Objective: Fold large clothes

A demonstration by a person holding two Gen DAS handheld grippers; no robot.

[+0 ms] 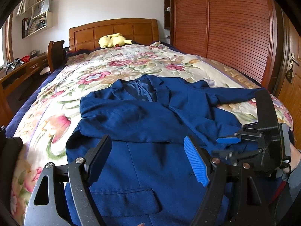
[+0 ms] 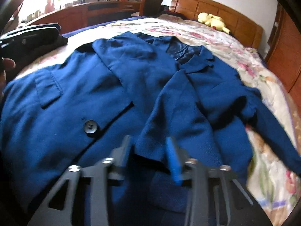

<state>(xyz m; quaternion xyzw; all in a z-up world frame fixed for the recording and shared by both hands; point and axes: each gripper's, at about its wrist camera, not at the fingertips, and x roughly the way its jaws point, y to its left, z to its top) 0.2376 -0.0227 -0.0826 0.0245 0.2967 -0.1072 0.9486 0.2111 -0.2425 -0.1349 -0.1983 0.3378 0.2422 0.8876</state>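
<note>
A dark blue suit jacket (image 1: 146, 116) lies front-up on a floral quilt (image 1: 116, 66), collar toward the headboard. One sleeve (image 2: 135, 69) is folded across the chest, and its cuff (image 2: 152, 146) sits between the fingers of my right gripper (image 2: 150, 148), which is shut on it. The other sleeve (image 1: 235, 94) stretches out to the side. My left gripper (image 1: 147, 145) hovers open over the jacket's lower front near a flap pocket (image 1: 124, 199), with nothing between its pads. The right gripper (image 1: 225, 146) also shows at the jacket's right edge in the left wrist view.
A yellow plush toy (image 1: 112, 40) lies by the wooden headboard (image 1: 112, 30). A slatted wardrobe (image 1: 225, 28) stands along the bed's right side. A desk (image 1: 22, 66) and a chair (image 1: 55, 52) are on the left. A person's hand (image 2: 7, 64) holds the left gripper.
</note>
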